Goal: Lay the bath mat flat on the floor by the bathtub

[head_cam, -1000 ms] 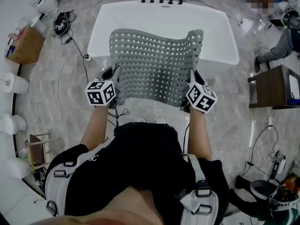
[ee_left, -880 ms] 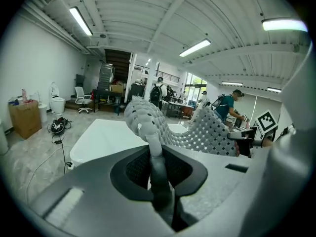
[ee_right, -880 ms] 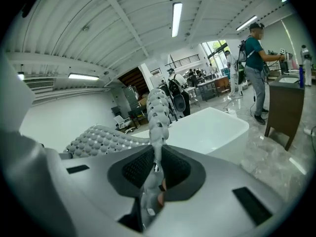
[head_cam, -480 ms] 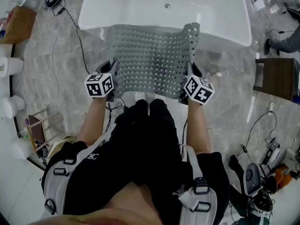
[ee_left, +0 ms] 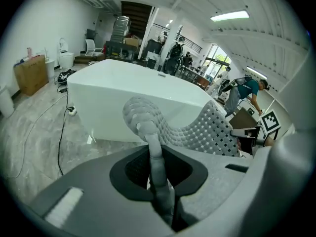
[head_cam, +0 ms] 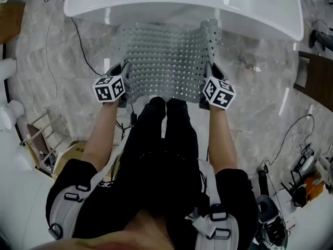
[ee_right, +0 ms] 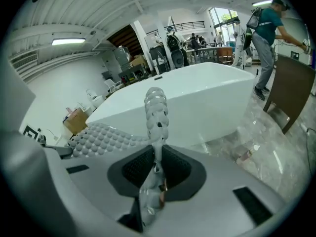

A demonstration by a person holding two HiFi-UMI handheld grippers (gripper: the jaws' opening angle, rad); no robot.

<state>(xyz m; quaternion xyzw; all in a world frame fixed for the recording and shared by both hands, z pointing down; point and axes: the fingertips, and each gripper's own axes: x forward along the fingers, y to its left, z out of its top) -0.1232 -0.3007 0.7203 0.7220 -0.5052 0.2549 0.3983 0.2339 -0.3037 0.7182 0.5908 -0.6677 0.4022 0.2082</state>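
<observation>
Head view, bathtub (head_cam: 250, 9) cropped above, bath mat (head_cam: 166, 61) partly behind legs (head_cam: 167, 120)

a lab hall: freestanding bathtub (head_cam: 250, 9), trailing cables (ee_left: 59, 142).

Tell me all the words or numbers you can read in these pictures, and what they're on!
No text here can be read.
Left claw and right claw: only black-and-white square patterns, no letters.
White mark on the person's black clothing: too small to read.
Bath mat: holes only, no print.
</observation>
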